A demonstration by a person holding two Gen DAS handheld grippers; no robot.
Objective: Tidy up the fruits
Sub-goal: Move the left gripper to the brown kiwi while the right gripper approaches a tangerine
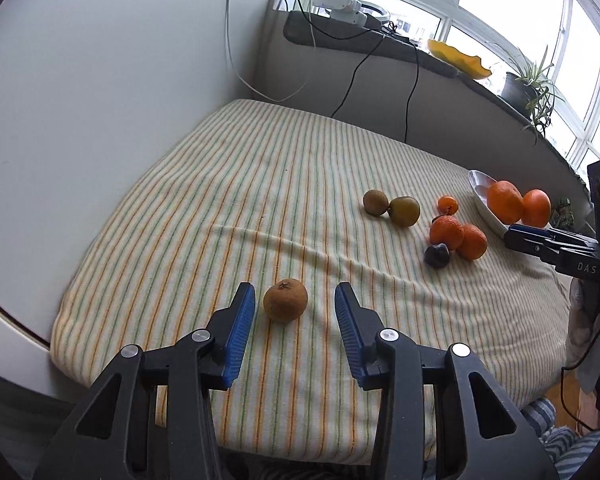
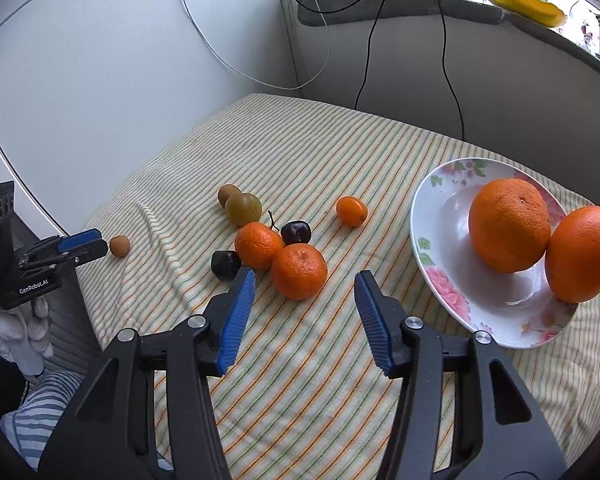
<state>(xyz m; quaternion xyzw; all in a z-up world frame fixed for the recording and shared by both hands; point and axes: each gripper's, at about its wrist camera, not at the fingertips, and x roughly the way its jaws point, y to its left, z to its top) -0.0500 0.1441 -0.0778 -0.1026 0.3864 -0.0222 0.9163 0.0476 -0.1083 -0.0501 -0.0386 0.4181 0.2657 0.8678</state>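
My left gripper (image 1: 295,298) is open, its jaws on either side of a small brown fruit (image 1: 285,300) lying on the striped cloth (image 1: 220,200). My right gripper (image 2: 305,284) is open and empty, just in front of two tangerines (image 2: 299,271) (image 2: 258,245). Two dark plums (image 2: 225,265) (image 2: 295,232), a small orange kumquat (image 2: 351,211) and two green-brown fruits (image 2: 243,208) lie around them. A floral plate (image 2: 444,280) at the right holds two large oranges (image 2: 509,225) (image 2: 582,254). The left gripper also shows in the right wrist view (image 2: 100,246), next to the brown fruit (image 2: 119,245).
A white wall (image 1: 100,80) bounds the table's left and far side. A windowsill ledge (image 1: 380,40) behind carries a white device, cables, a yellow dish (image 1: 458,58) and a potted plant (image 1: 528,84). Cables hang down to the table's back edge.
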